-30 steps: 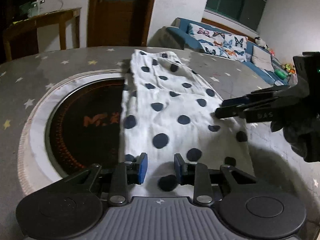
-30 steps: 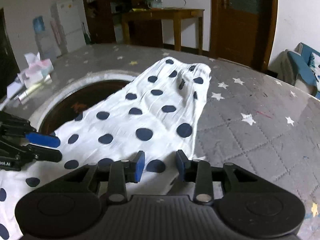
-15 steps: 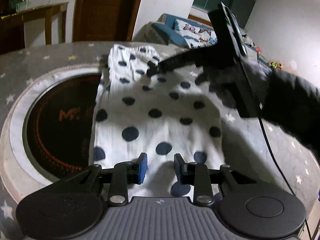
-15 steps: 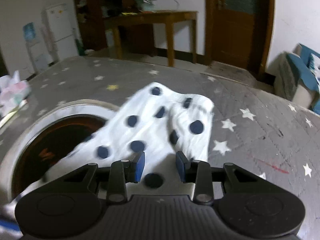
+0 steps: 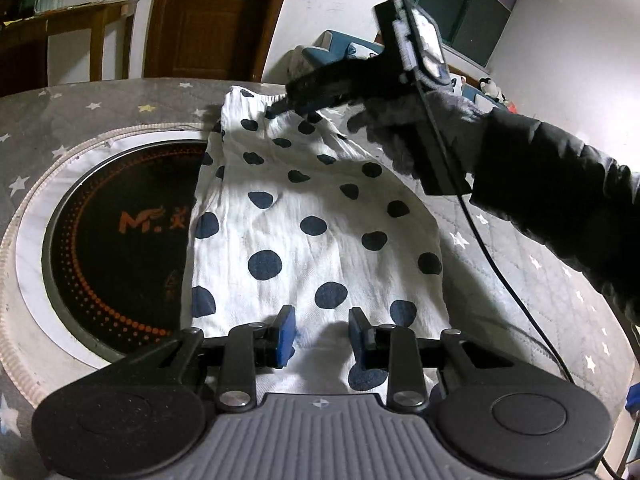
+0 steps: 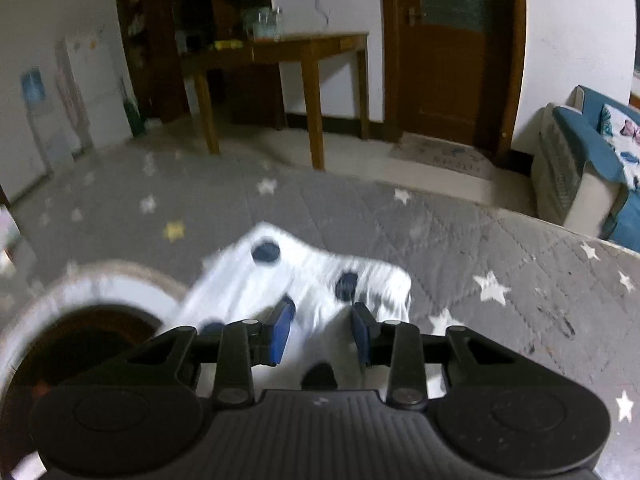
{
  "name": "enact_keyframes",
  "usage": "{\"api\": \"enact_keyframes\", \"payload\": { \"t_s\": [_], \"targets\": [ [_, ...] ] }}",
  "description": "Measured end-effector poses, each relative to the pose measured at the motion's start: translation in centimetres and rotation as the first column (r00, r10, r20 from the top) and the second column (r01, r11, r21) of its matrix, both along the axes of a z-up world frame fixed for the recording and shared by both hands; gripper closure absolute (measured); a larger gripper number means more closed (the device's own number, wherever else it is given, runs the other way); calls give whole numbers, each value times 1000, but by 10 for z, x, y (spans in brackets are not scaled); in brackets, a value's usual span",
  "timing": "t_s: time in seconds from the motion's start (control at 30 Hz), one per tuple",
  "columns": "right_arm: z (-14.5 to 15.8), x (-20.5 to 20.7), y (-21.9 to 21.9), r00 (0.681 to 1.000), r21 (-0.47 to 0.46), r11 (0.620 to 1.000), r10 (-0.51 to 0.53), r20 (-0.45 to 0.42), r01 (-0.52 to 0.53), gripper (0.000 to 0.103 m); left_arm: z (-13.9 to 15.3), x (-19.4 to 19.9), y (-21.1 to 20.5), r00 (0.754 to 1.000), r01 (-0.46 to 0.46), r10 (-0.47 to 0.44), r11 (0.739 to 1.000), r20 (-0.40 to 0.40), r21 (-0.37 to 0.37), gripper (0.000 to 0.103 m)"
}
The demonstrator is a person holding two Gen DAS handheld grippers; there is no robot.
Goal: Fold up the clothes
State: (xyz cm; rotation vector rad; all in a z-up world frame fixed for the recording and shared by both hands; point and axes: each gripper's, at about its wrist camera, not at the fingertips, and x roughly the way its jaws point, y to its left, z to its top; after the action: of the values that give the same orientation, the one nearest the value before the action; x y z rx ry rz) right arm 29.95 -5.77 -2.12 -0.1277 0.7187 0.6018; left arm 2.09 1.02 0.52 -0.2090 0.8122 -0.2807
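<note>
Currently the white polka-dot cloth (image 5: 316,216) lies flat on the grey star-print counter (image 5: 100,108), long axis running near to far. Its left edge overlaps the round black cooktop (image 5: 116,240) set into the counter, with orange lettering and a white ring around it; its right edge sits on bare counter cover.

Left gripper (image 5: 322,336) is at the near end of the cloth, pads apart, cloth visible in the gap and under the tips. Pads aren't pressing on it.

Right gripper (image 5: 280,109) is at the far end of the cloth, held by a gloved hand (image 5: 416,128) in a dark sleeve (image 5: 560,192); a black cable (image 5: 504,280) trails from it across the counter on the right. In its own view the right gripper (image 6: 322,332) sits over the far edge of the cloth (image 6: 304,276), jaws opening, blue pads apart with cloth between them, no clamp visible. That view is motion-blurred.

Beyond the counter: a wooden table (image 6: 288,52), a brown door (image 6: 452,40), and a blue sofa (image 6: 592,152) on the right.
</note>
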Motion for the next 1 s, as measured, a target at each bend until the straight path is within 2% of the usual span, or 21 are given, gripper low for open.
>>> {"api": "enact_keyframes", "payload": {
  "t_s": [0.07,0.2,0.23,0.27,0.4,0.57,0.67,0.73,0.83,0.93,1.0],
  "targets": [
    [4,2,-7,1000,16,1000,-6,15,6,57,0,1,0,1000,1,-1,1000,0,-3,70],
    [-1,14,-26,999,32,998,-53,-7,53,54,-1,2,1,1000,-4,4,1000,-3,-10,70],
    [-4,17,-30,998,45,997,-61,-14,62,47,-1,2,2,1000,-5,5,1000,-5,-12,70],
    [-6,18,-33,997,61,996,-69,-20,70,46,0,2,2,1000,-5,5,1000,-7,-13,70],
    [-4,20,-54,997,234,970,-64,-43,72,44,1,3,1,1000,-3,3,1000,-11,-7,68],
    [-6,31,-74,994,220,971,-85,-71,99,44,1,4,1,1000,-10,10,1000,-15,-4,67],
    [-18,38,-77,991,207,974,-68,-114,91,44,2,3,1,1000,-12,12,1000,-15,2,65],
    [-23,36,-72,993,210,975,-47,-111,70,44,4,3,1,1000,-13,13,1000,-13,6,65],
    [-25,31,-57,997,194,981,-6,-80,22,47,6,1,2,1000,-20,20,1000,-11,10,64],
    [-27,27,-42,998,168,986,19,-60,-9,73,8,0,3,1000,-28,28,1000,-9,13,64],
    [-26,24,-40,998,175,985,12,-67,0,84,10,-2,3,999,-34,34,999,-7,14,63]
  ]
}}
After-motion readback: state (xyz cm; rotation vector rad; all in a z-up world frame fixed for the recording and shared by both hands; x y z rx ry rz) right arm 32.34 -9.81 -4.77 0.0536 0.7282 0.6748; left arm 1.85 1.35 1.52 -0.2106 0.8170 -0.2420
